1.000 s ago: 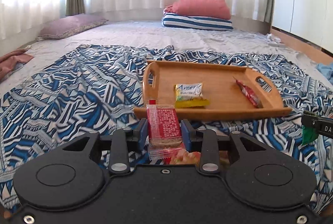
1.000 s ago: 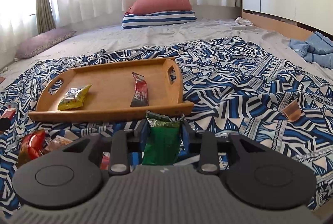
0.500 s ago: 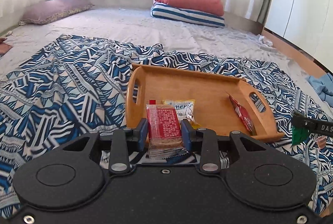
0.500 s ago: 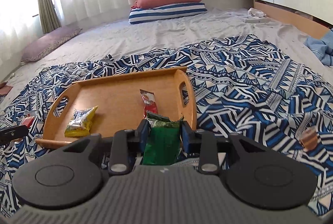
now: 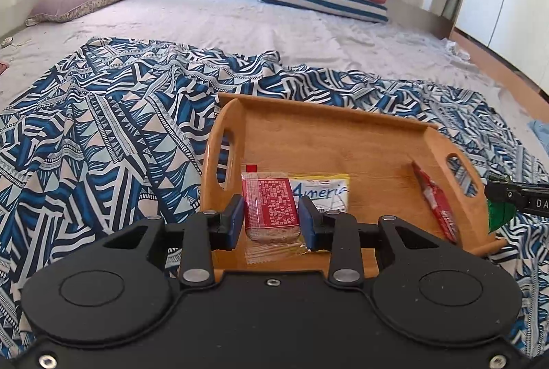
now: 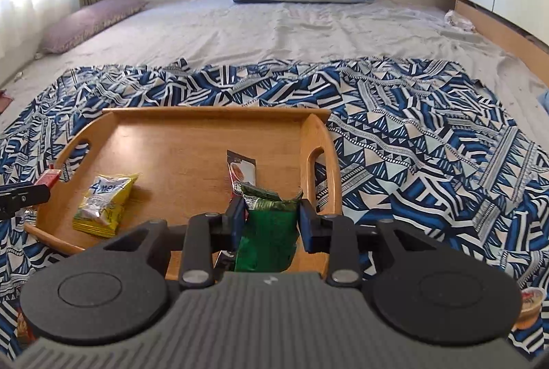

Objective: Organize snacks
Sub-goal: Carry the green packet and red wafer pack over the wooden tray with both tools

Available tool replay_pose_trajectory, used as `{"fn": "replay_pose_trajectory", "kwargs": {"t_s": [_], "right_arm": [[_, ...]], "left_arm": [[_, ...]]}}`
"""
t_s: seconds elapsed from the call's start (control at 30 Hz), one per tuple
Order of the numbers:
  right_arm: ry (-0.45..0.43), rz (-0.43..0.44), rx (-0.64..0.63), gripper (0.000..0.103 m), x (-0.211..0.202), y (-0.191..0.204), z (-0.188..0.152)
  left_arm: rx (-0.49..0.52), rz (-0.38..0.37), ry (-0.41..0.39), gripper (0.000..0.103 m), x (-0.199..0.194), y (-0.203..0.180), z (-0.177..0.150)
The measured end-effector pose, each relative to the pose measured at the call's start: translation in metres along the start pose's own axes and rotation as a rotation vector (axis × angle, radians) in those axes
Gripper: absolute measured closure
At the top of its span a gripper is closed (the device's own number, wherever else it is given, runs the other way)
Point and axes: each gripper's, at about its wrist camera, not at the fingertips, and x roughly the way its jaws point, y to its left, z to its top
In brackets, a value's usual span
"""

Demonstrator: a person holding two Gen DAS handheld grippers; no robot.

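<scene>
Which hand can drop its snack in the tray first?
Probably the left. Its gripper holds the red packet already over the tray. The right gripper with the green packet sits nearer the tray's corner.

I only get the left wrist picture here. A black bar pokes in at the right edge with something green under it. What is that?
Observer: It's the right gripper, shut on a green snack packet.
Operator: And where is that packet, over the wooden tray?
Observer: Yes, it hangs over the tray's right end, near the handle cut-out.
Operator: Anything on the blanket that I'm missing?
Observer: A small cup with a printed lid lies on the patterned blanket, to the right of that gripper.
</scene>
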Motion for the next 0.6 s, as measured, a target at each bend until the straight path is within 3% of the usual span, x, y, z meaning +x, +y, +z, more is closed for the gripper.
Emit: {"fn": "replay_pose_trajectory", "kwargs": {"t_s": [0.6], "right_arm": [[0.074, -0.014, -0.032, 0.066, 0.058, -0.003, 0.01]], "left_arm": [[0.023, 0.027, 0.034, 0.071, 0.041, -0.006, -0.002]]}}
